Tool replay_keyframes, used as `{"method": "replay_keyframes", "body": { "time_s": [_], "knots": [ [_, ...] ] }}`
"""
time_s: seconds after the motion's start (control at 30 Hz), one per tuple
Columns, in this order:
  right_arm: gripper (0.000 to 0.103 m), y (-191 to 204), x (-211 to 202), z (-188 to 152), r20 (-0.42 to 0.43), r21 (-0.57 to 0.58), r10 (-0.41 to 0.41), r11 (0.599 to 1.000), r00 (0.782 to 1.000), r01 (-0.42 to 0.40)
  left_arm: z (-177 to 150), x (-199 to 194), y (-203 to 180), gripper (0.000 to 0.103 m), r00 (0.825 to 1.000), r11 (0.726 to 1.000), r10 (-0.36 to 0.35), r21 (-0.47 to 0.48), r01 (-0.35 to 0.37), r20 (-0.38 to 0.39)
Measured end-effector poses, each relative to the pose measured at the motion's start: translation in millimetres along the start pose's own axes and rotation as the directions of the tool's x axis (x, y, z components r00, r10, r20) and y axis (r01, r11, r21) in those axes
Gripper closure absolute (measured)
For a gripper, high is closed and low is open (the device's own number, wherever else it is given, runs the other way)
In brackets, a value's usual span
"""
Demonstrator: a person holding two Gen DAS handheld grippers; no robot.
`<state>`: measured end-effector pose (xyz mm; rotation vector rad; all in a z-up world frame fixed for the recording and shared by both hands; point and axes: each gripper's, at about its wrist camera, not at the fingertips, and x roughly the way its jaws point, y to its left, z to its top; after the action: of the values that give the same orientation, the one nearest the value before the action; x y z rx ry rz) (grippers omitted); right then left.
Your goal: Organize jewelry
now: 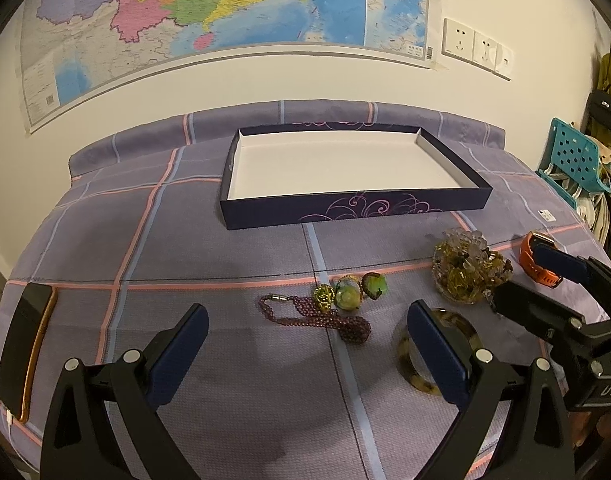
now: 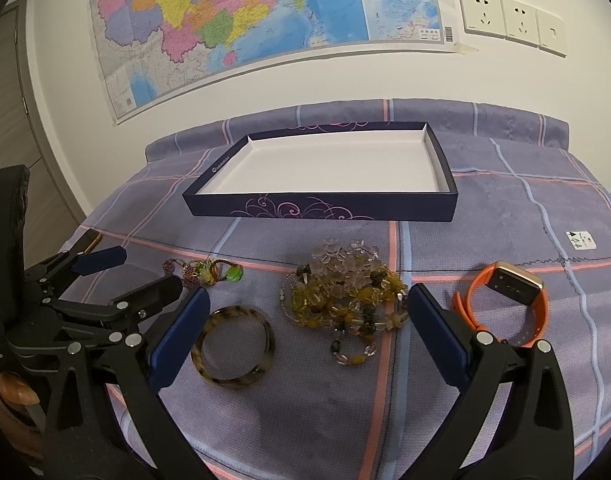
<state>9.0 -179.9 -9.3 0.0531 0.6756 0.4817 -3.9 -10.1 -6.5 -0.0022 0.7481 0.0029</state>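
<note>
Amber and clear beads lie heaped in a tangle (image 2: 345,296) on the checked purple cloth (image 2: 305,420), straight ahead between the spread fingers of my right gripper (image 2: 305,320) — nothing is pinched there, and the pads hang above the cloth. Just to the left of the heap rests a tortoiseshell bangle (image 2: 232,346), lying flat, close by my right gripper's left finger. To the right of the heap sits an orange watch (image 2: 505,304), its gold-cased face tilted up, its strap curled into a loop.

Farther left is a dark purple beaded necklace (image 1: 325,316), bunched up with three green and yellow stones (image 1: 347,290) at its far end. It lies ahead of my left gripper (image 1: 305,344), whose jaws are also wide apart and holding nothing. From the left wrist view the bangle (image 1: 425,360) shows partly behind my left gripper's right finger, the bead heap (image 1: 465,272) sits beyond it, and my right gripper (image 1: 545,276) reaches in from the right edge, near the watch (image 1: 535,260).

Beyond all the jewelry, well apart from it, stands a shallow navy box (image 2: 325,204) with pink swirls on its near wall and a white inside — no piece lies in it. A dark phone (image 1: 23,352) with a gold edge lies at the cloth's left side. On the wall behind hang a coloured map (image 2: 265,12) and white sockets (image 2: 509,20).
</note>
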Motion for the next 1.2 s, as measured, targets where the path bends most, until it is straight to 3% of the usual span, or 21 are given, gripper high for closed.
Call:
{"method": "replay_keyframes", "body": {
  "time_s": [0.3,0.57,0.73,0.87,1.13,1.2],
  "knots": [
    [0.006,-22.9,-13.2,-1.0,0.008,0.037,-0.032,0.999,0.999,0.032,-1.8,2.6,-4.6,0.007,0.999,0.999,-0.045,0.024,0.046,-0.019],
    [0.007,-65.1,-28.6,-4.2,0.004,0.098,-0.133,0.986,0.991,0.132,-5.7,3.6,-10.4,0.013,0.993,0.992,-0.107,0.059,0.109,-0.043],
    [0.024,-103.4,-32.1,-10.7,-0.040,0.190,-0.187,0.963,0.982,0.191,-9.8,4.9,-17.5,0.022,0.986,0.984,-0.150,0.090,0.156,-0.070],
    [0.039,-129.1,-29.6,-15.5,-0.068,0.258,-0.163,0.950,0.984,0.175,-11.6,4.9,-20.4,0.030,0.981,0.978,-0.176,0.104,0.183,-0.080],
    [0.070,-144.0,-12.7,-11.3,-0.112,0.261,-0.127,0.953,0.986,0.152,-13.2,11.2,-25.4,0.054,0.953,0.953,-0.266,0.107,0.283,-0.148],
    [0.083,-145.0,-9.5,-9.1,-0.120,0.241,-0.123,0.959,0.985,0.149,-13.2,14.4,-26.1,0.058,0.943,0.946,-0.288,0.101,0.307,-0.168]
  ]
}}
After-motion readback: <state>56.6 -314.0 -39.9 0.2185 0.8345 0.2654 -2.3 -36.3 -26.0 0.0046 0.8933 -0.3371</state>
